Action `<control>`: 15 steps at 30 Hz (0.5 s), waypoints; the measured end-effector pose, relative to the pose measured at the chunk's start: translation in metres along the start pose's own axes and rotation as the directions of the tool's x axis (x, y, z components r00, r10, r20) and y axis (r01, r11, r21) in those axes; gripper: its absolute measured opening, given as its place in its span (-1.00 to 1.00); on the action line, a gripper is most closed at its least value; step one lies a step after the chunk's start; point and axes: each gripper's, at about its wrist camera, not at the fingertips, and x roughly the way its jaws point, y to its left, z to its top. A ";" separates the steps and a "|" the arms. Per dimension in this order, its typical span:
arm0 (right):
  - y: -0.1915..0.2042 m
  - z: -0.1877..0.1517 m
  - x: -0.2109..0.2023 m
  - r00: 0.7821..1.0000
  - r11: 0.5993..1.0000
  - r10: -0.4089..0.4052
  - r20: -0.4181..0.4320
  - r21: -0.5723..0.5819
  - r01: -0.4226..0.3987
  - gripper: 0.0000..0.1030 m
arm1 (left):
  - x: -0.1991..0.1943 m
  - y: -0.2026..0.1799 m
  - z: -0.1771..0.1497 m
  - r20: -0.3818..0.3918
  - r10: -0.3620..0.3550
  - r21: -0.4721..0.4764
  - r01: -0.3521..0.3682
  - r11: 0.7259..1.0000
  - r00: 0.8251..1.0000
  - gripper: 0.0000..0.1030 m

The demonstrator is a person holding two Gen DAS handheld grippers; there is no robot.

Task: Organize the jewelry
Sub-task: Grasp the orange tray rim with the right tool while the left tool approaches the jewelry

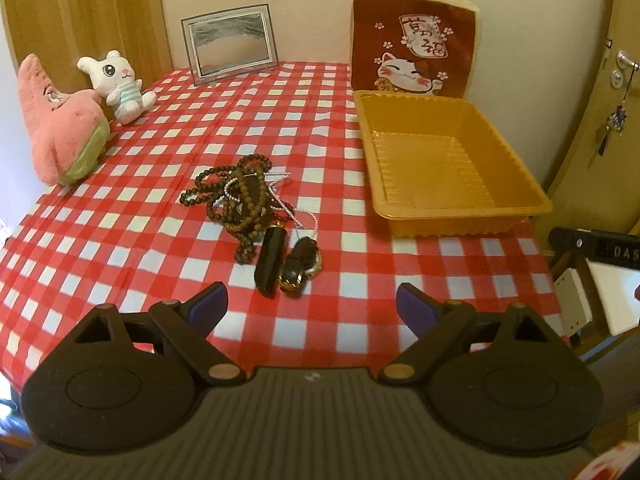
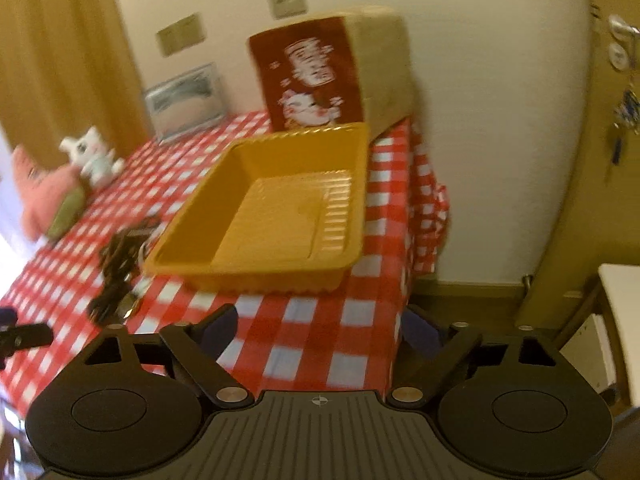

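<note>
1. Two hand-held grippers are hovering over a table covered by a red and white checked cloth (image 1: 120, 216), each seen from its own wrist camera.
2. The left gripper (image 1: 310, 304) is standing with its jaws wide apart and nothing between them, its blue-padded fingertips (image 1: 208, 302) sitting above the cloth near the table's front edge.
3. A tangled pile of jewelry (image 1: 256, 216) is lying on the cloth just beyond the left gripper: dark bead necklaces (image 1: 236, 184), a thin silver chain, and two dark pendants (image 1: 272, 264) at the near end of the heap. Nothing is touching it.
4. An orange plastic tray (image 1: 516, 160) is sitting to the right of the jewelry, close beside it but apart from it, and nothing is lying inside.
5. The right gripper (image 2: 320, 330) is hanging over the table's front right corner, jaws spread wide and gripping nothing. Its picture is blurred. The tray (image 2: 192, 216) is sitting just ahead of it, and the jewelry (image 2: 116, 268) is showing as a dark smear at the left of the tray.
6. A red cushion printed with a cartoon cat (image 1: 412, 40) is standing upright behind the tray, against the wall.
7. A framed picture (image 1: 230, 42) is leaning at the back of the table.
8. A white toy rabbit (image 1: 120, 84) and a pink star-shaped soft toy (image 1: 60, 124) are sitting together at the table's left side.
</note>
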 end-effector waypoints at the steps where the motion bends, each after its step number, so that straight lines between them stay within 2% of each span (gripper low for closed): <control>1: -0.002 0.000 0.004 1.000 1.000 -0.005 0.018 0.018 0.004 0.59 | 0.005 0.002 0.002 -0.002 -0.001 0.006 0.001 1.000 1.000 0.69; 6: -0.003 0.002 0.024 0.992 0.993 -0.070 0.108 0.097 0.059 0.53 | 0.027 0.010 0.014 -0.001 -0.020 0.019 0.020 1.000 1.000 0.70; 11: 0.000 0.006 0.049 0.982 0.980 -0.132 0.137 0.166 0.109 0.40 | 0.048 0.014 0.022 -0.003 -0.041 0.023 0.041 0.999 0.999 0.69; 15: -0.001 0.005 0.068 0.974 0.968 -0.174 0.142 0.208 0.142 0.19 | 0.064 0.017 0.024 -0.019 -0.052 0.029 0.053 0.998 0.998 0.68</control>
